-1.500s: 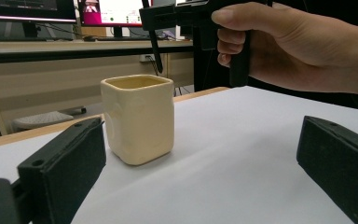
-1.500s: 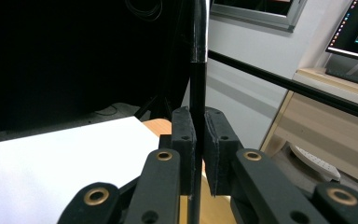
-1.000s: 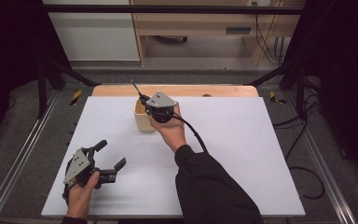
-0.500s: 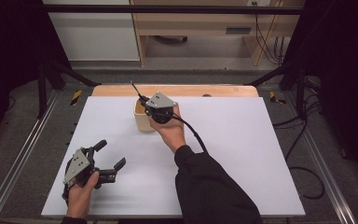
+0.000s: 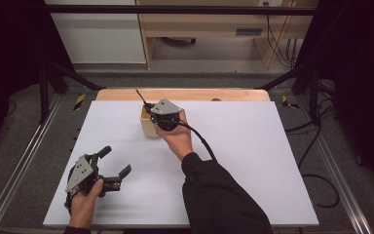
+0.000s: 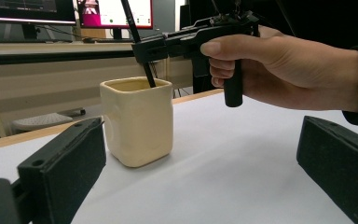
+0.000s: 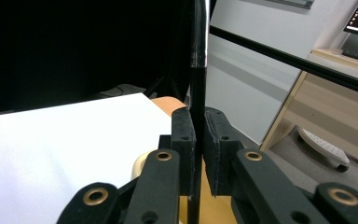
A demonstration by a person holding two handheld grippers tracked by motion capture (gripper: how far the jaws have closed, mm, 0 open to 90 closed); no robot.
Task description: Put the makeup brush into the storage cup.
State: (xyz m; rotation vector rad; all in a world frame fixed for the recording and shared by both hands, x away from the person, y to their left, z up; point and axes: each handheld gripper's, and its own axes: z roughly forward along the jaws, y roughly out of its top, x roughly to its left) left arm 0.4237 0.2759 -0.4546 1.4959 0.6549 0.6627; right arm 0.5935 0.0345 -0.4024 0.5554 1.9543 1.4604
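Note:
A cream square cup [image 5: 147,129] [image 6: 137,123] stands on the white table [image 5: 253,146] toward its far side. My right gripper [image 5: 149,108] [image 6: 143,49] [image 7: 199,149] hangs just over the cup, shut on a thin black rod [image 5: 140,94] [image 6: 131,21] [image 7: 198,46]. The rod runs upright between the pads and its lower end dips inside the cup. A bit of the cup rim [image 7: 139,166] peeks out below the jaws. My left gripper [image 5: 116,160] [image 6: 200,154] rests near the table's front left, open with nothing between its jaws, facing the cup.
A wooden strip [image 5: 182,94] borders the table's far edge. Metal rails [image 5: 27,156] run along both sides, with cables [image 5: 321,146] on the floor at right. A wooden shelf unit [image 5: 204,24] stands beyond, and monitors [image 6: 114,11] glow behind the cup.

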